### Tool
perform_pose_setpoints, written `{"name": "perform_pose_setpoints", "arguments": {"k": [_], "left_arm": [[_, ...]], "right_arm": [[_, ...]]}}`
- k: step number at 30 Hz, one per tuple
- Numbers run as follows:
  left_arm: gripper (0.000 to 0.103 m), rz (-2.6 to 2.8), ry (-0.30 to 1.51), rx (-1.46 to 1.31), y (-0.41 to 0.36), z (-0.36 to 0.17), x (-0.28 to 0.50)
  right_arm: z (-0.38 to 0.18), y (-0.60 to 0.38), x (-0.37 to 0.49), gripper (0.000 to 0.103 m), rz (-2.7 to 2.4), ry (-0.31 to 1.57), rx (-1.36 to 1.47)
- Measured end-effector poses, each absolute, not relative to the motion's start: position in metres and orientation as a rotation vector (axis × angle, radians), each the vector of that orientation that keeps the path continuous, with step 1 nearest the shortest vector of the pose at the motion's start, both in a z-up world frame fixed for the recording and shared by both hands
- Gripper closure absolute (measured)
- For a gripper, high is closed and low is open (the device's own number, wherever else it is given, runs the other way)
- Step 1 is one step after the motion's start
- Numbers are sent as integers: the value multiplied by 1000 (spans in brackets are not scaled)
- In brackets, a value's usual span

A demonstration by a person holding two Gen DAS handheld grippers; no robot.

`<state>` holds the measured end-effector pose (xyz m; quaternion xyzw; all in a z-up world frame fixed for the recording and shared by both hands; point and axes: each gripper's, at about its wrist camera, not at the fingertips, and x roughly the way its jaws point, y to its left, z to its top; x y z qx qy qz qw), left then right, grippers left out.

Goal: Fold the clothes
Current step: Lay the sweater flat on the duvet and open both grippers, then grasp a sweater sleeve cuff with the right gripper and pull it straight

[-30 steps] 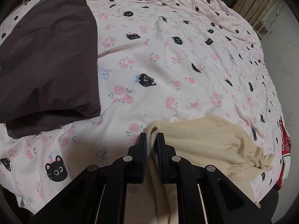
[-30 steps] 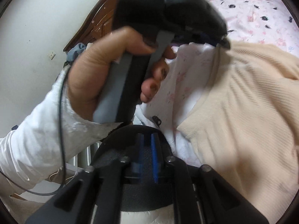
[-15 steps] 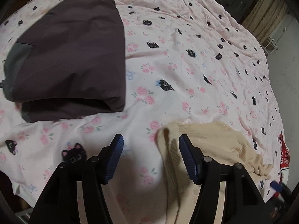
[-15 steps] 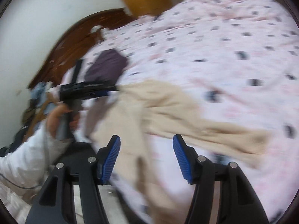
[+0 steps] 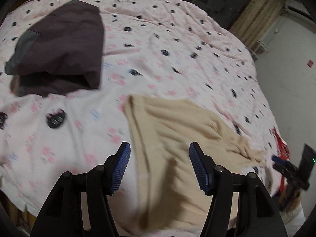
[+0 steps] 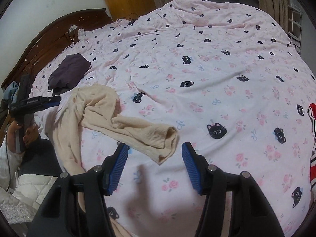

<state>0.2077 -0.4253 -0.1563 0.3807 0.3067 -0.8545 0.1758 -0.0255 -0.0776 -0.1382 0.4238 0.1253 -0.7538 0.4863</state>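
Observation:
A cream knit sweater [image 5: 177, 138] lies crumpled on the pink cat-print bedspread [image 5: 177, 49], hanging over the near edge. My left gripper [image 5: 160, 167] is open just above the sweater's body, holding nothing. In the right wrist view the sweater [image 6: 94, 106] lies bunched with one sleeve cuff [image 6: 167, 140] stretched towards my right gripper [image 6: 155, 167], which is open and empty just short of the cuff. The left gripper [image 6: 39, 102] shows there at the far left, held in a hand.
A folded dark purple garment [image 5: 59, 47] lies at the far left of the bed, also in the right wrist view [image 6: 69, 71]. A red striped garment [image 6: 312, 144] lies at the right edge. A wooden headboard [image 6: 49, 39] and curtains stand behind.
My left gripper let go of the sweater, opened wide and pulled back. My right gripper opened and swung to face the bed and the sleeve cuff.

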Motion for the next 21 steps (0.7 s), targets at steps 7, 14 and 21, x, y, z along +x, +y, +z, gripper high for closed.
{"name": "perform_pose_setpoints", "arguments": {"k": [7,14,21], "left_arm": [[41,-2520,764,1129,-398,-155,198],[41,-2500,737,1178,-394,-163,193],[41,-2458,691,1237,-390,-173,187]], "right_arm": [[-157,-82,-57,59,-1763,236,1117],[-171,-93,-77,93,-1642,143,1186],[-163,-88,-82,97,-1639,91,1184]]}}
